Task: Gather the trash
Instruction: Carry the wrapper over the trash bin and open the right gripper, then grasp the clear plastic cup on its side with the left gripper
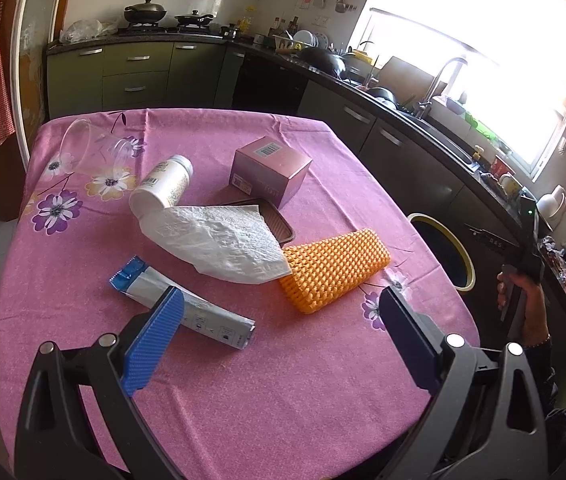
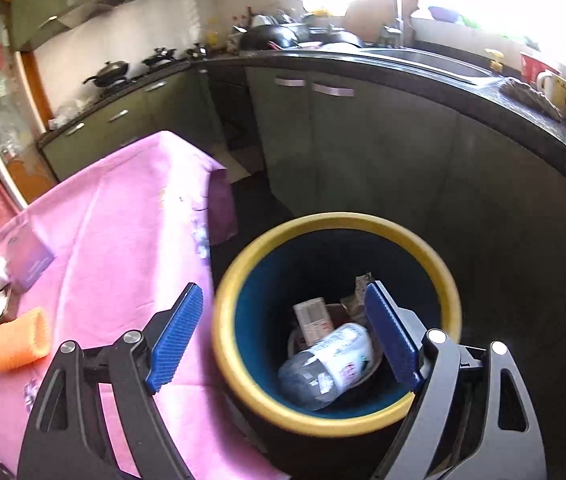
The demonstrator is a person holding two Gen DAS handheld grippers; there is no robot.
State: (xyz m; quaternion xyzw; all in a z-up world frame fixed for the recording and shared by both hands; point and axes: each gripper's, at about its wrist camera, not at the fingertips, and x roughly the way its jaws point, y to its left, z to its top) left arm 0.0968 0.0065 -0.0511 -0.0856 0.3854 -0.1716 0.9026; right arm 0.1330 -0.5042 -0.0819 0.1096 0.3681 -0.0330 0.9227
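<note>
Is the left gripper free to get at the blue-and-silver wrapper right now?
Probably yes. The left gripper is open and empty, and the blue-and-silver wrapper lies flat on the pink tablecloth just past its left finger, with nothing on top; the paper towel lies beyond it.

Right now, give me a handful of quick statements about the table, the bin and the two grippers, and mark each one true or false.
1. The left gripper is open and holds nothing. True.
2. The clear plastic cup stands upright. False: it lies on its side.
3. The trash bin is empty. False: it already holds a crumpled bottle and other packaging.
4. The white tissue partly covers the brown tray. True.
5. The right gripper grips the orange foam sleeve. False: it is open over the bin.
</note>
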